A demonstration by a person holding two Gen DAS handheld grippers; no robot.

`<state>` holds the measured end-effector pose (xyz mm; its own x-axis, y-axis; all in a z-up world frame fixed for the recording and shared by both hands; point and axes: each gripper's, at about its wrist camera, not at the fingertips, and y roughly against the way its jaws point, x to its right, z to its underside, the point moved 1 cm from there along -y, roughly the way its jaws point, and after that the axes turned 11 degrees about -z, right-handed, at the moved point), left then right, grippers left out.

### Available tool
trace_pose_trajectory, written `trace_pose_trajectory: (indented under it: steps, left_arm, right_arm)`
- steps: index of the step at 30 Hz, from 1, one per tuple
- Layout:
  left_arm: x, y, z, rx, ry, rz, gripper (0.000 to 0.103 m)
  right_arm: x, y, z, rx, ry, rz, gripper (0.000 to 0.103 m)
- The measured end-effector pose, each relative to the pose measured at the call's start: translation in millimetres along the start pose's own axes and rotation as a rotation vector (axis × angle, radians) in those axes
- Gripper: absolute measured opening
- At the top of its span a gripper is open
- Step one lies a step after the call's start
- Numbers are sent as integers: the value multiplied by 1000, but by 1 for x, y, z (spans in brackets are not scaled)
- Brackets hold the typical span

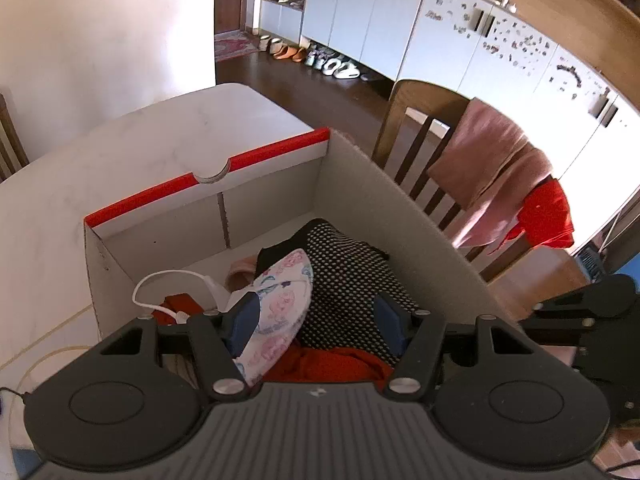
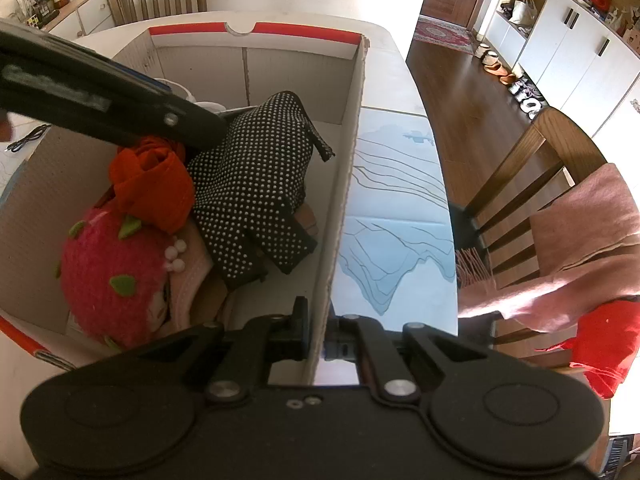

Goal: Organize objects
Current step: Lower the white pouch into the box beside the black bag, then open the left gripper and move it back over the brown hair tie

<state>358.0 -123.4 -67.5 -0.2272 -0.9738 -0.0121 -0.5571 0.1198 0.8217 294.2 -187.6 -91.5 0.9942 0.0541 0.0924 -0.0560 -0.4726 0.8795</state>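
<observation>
left gripper fingers spread over open red-rimmed cardboard box | floral fabric pouch against left finger | black dotted glove beside it | white desk

The box is matt corrugated cardboard, grey-white inside, with a glossy red printed rim. In it lie a black knit cloth studded with raised white dots, a soft orange-red fabric, and a fuzzy pink felted-wool ball with green felt patches. The worktop looks like smooth, pale marbled stone. Both grippers have matt black plastic bodies with shiny metal screws.
</observation>
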Motion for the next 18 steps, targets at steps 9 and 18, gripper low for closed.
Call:
trace_pose_trajectory:
  steps: [9,18]
  left_arm:
    - [-14,43,8,56,40,38,69]
    - [-48,85,37,85,108,20,83]
  right_arm:
    - [1,0,1,-2,1,1,5]
    - [1,4,2,-6,3,6,5]
